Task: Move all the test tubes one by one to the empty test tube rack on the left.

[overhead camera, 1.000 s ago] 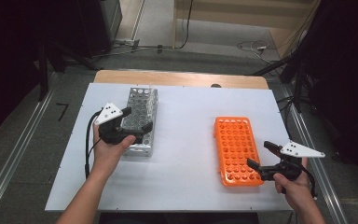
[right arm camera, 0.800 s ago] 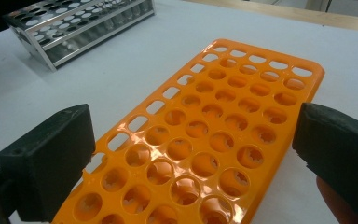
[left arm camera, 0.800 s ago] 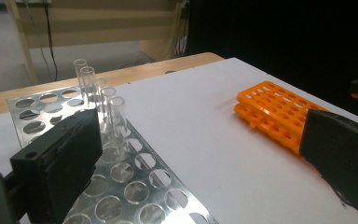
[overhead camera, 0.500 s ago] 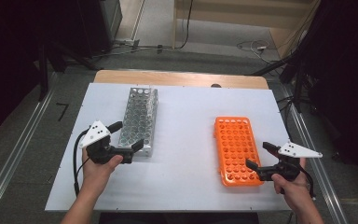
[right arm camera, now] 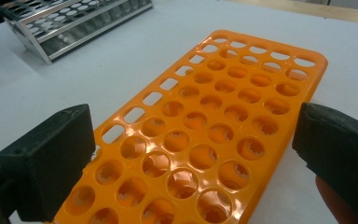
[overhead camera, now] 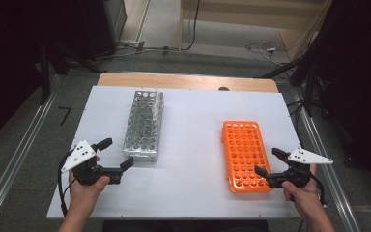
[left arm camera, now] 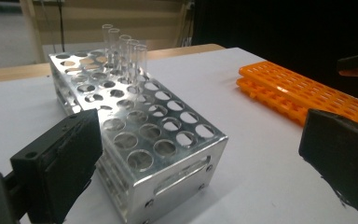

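The left gripper (overhead camera: 114, 155) hangs wide open and empty just beside the near left corner of the metal rack (overhead camera: 144, 124), whose clear tubes (left arm camera: 123, 49) stand at its far end. The right gripper (overhead camera: 269, 162) is also spread wide and empty, its jaws at the near right corner of the orange rack (overhead camera: 244, 153) on the white table (overhead camera: 193, 145).

White table (overhead camera: 193, 121), wooden board (overhead camera: 183, 81) behind

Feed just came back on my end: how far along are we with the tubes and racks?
Nothing looks moved yet: five clear tubes stand in the metal rack, and the orange rack looks empty. Both the left tongs and right tongs are open, holding nothing, each near its rack. Any transfer remains.
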Demonstrator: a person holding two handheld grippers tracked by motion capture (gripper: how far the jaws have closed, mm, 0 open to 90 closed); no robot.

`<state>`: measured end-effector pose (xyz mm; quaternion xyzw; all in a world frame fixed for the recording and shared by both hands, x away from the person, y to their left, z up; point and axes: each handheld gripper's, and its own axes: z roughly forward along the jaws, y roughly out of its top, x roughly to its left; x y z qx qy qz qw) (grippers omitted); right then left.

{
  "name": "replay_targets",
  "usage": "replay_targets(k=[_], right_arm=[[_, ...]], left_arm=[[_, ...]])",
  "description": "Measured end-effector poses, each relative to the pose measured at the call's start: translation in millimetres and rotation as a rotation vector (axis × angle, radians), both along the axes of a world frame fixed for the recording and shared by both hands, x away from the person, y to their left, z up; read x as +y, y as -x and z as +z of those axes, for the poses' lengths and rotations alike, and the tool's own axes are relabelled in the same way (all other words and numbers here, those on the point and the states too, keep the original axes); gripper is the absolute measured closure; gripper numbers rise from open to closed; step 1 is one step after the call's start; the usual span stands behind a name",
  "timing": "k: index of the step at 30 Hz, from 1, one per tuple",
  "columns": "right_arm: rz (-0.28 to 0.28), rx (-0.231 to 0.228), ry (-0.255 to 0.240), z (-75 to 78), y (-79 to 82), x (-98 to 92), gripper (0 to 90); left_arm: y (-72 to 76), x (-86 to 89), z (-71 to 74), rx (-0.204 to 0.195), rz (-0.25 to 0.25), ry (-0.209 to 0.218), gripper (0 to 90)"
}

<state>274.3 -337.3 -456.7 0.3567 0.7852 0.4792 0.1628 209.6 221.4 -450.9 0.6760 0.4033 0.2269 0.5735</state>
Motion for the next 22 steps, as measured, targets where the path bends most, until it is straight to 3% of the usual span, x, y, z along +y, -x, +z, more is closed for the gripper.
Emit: replay_targets(k=[9, 22], right_arm=[[-0.014, 0.003, -0.01, -2.4, -1.3, -6.5, 0.0], [-0.012, 0.005, -0.004, -3.5, -2.1, -5.1, 0.0]], left_arm=[[15.3, 21.4, 1.7, -0.014, 0.042, 0.003, 0.0], [13.0, 16.1, 0.6, -0.008, 0.038, -0.017, 0.0]])
